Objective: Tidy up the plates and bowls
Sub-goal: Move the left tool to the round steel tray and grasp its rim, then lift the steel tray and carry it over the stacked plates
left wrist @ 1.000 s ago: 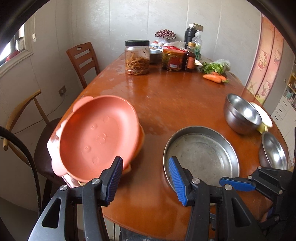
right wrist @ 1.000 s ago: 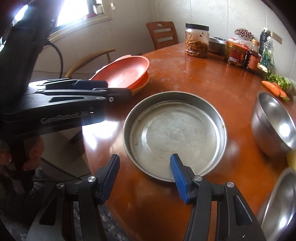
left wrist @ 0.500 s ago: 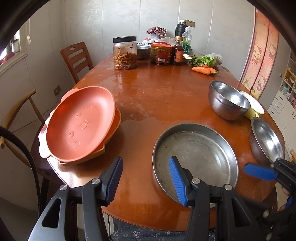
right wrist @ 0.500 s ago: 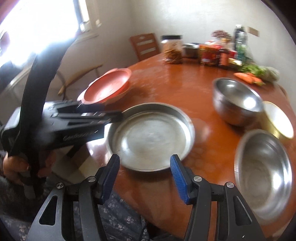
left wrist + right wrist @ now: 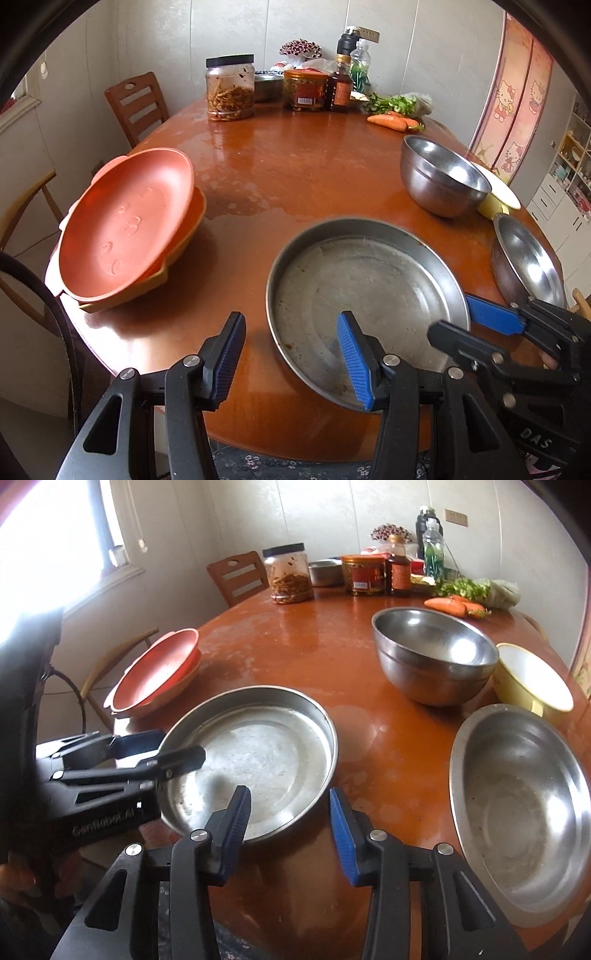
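A wide, shallow steel pan lies near the front edge of the brown table. My left gripper stands open astride the pan's left rim, one finger over the inside and one outside; it shows in the right wrist view too, left gripper. My right gripper straddles the pan's right rim, its jaws closing with the rim between them and the pads not pressing; in the left wrist view the right gripper reaches in from the right. Stacked salmon-pink plates sit at the left.
A deep steel bowl, a yellow bowl and a shallow steel bowl stand right of the pan. Jars, bottles, greens and carrots crowd the far end. Wooden chairs stand at the left.
My right gripper has swung in onto the pan's right rim and its jaws have narrowed. The left gripper has drawn nearer to the pan, its gap unchanged.
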A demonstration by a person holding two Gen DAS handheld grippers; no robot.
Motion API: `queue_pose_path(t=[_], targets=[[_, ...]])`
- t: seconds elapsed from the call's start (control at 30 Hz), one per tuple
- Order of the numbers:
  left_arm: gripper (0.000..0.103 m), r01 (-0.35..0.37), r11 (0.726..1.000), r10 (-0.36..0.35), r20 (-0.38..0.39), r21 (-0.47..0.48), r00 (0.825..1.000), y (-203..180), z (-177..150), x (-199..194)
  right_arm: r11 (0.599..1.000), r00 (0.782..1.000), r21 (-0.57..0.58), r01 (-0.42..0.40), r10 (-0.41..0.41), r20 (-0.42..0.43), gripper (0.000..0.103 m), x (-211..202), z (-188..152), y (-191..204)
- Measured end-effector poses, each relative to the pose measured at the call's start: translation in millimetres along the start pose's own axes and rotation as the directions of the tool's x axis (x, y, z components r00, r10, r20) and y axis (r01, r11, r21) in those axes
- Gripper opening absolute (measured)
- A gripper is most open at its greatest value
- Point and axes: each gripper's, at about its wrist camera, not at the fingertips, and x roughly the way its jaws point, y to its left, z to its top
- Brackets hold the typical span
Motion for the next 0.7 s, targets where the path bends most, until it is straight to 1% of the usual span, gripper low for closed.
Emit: queue_pose_path(t=[0.07,0.1,0.17,0.23,0.33,0.47,0.7], targets=[[0.048,0.020,1.000,-0.020,0.001,-0.001,1.000,-2.2,-1.7,1.5,1.000,1.000,-0.002,0.010,-0.010,0.000,0.038,2.3,-0.7,1.6],[0.045,0.021,1.000,-0.021,0.003,0.002,1.000,-4.0,-1.9,2.0,1.000,1.000,-0.008,0.017,-0.017,0.003,0.035,3.4,-0.7,2.7],[0.045,0.001,1.000,-0.001,0.006,0.017,1.000,-8.2,-2.3,2.1,1.000,1.000,-0.014,0.019,-0.019,0.008,0.033,4.2,-0.7,3.9],[0.043,0.000,1.000,0.000,0.008,0.019,1.000,-9.4,-2.8,1.6,0.999,0.999,-0.018,0.034,-0.034,0.014,0.033,3.6,0.0,4.2],[0.043,0.004,1.000,-0.004,0.013,0.016,1.000,-9.4,-1.7,-2.3,0.999,0.999,-0.018,0.046,-0.045,0.028,0.033,-0.1,2.0,3.7],[0.043,-0.007,1.000,0.006,0.040,0.019,0.999,-10.5,3.5,-13.2,0.999,0.997,-0.022,0.049,-0.048,0.058,0.033,-8.6,6.9,6.0],[0.043,-0.025,1.000,0.026,0.084,-0.010,0.996,-1.1,9.6,-33.0,0.999,0.995,-0.039,0.035,-0.031,0.091,0.033,-18.3,17.2,16.2]])
